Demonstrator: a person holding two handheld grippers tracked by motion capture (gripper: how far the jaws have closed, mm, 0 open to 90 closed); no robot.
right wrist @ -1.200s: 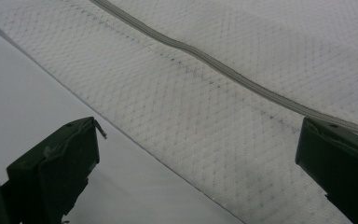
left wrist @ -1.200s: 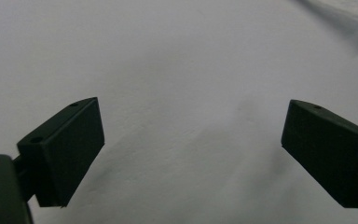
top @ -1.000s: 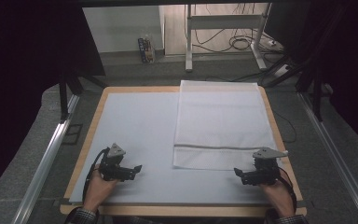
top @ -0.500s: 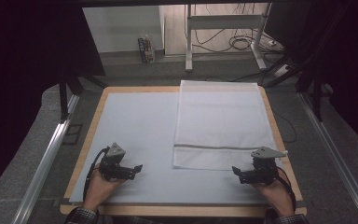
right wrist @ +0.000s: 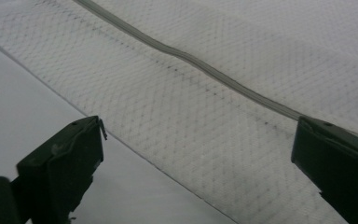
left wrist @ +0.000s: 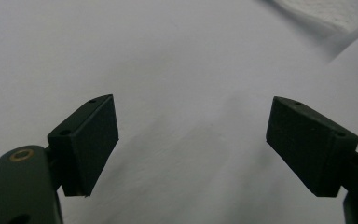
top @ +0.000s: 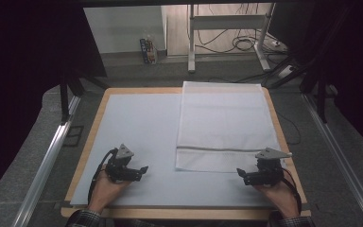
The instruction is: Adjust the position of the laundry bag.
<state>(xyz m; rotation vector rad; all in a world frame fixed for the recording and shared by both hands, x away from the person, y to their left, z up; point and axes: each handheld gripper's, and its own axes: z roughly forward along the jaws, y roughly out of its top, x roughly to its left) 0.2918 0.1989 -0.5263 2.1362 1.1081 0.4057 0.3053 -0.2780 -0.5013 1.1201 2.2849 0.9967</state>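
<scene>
- From the high view, the white mesh bag (top: 224, 125) is lying flat on the table's (top: 137, 123) right half.
- The right gripper (right wrist: 196, 163) is hovering wide open over the bag's near edge, showing its weave and zipper (right wrist: 191, 58).
- The left gripper (left wrist: 191, 144), jaws just narrowing yet open and empty, is facing bare table.

Your left gripper (left wrist: 193, 140): jaws stand wide apart, w/ nothing btwn them, and they've just been closing a bit. Below them is plain pale tabletop (left wrist: 168, 70). A corner of white mesh cloth (left wrist: 331, 14) sits top right, well apart from the jaws.
</scene>
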